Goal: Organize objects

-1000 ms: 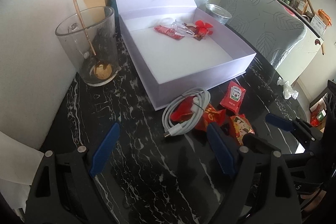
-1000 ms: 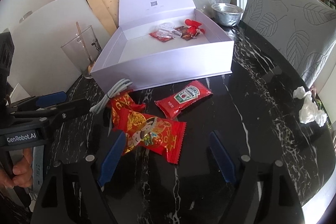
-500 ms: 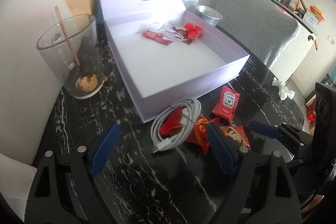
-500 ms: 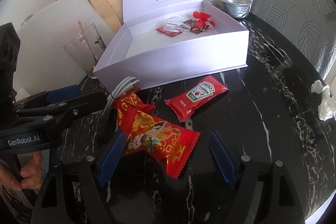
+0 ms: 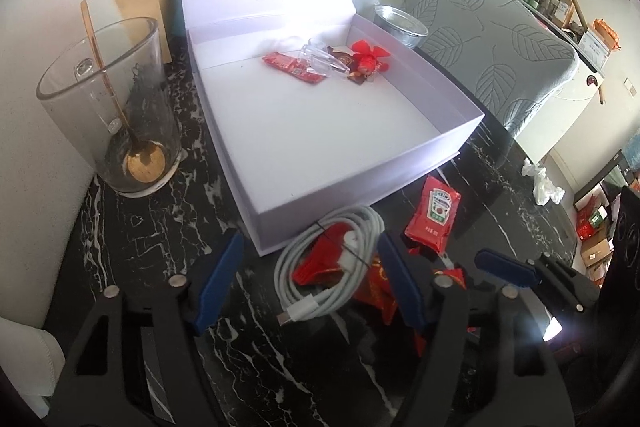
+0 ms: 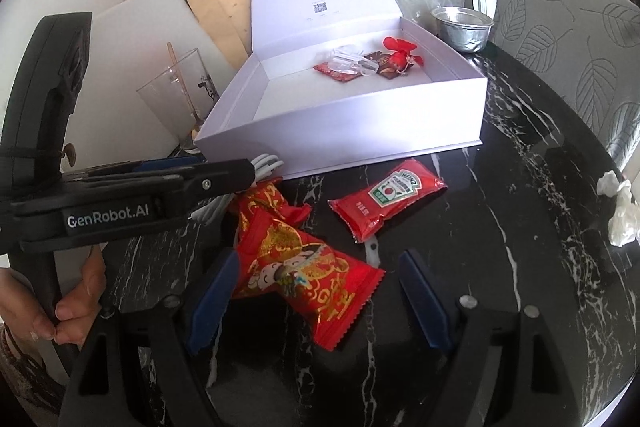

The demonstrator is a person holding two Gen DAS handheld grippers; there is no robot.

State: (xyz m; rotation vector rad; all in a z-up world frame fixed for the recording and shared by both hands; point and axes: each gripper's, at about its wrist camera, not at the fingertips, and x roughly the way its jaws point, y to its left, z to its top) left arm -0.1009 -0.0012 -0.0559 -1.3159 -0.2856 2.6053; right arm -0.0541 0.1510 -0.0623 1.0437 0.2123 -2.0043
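Left gripper (image 5: 310, 283) closing around cable (image 5: 332, 267), black marble table (image 5: 140, 247), cluttered room

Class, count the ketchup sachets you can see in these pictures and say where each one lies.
2. One ketchup sachet lies on the black table just in front of the white box; another red sachet lies inside it at the back. More may be hidden under the other wrappers.

Coiled white cable (image 5: 334, 263) between tool (image 5: 310, 281) pads
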